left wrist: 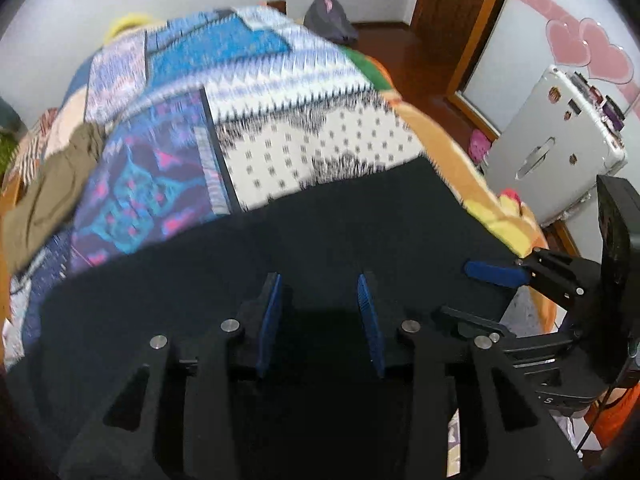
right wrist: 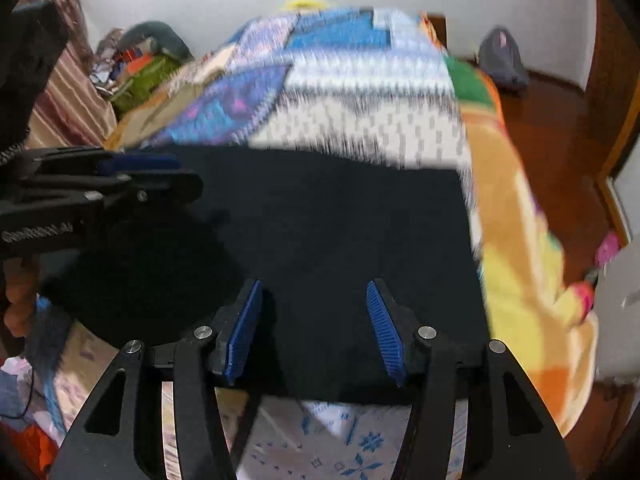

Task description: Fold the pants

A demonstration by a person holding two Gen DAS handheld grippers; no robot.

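Black pants [left wrist: 320,232] lie spread flat across the near end of a bed; they also fill the middle of the right wrist view [right wrist: 328,224]. My left gripper [left wrist: 320,300] is open, its blue pads wide apart just above the black cloth, holding nothing. My right gripper [right wrist: 314,312] is open too, above the pants near their near edge. The right gripper shows at the right of the left wrist view [left wrist: 496,274], over the pants' right edge. The left gripper shows at the left of the right wrist view [right wrist: 140,168].
A patchwork quilt [left wrist: 248,92] covers the bed. An orange and yellow blanket [right wrist: 520,248] hangs off its right side. Olive clothing [left wrist: 48,196] lies at the left. A silver suitcase [left wrist: 560,136] and a dark bag [left wrist: 330,18] stand on the wooden floor.
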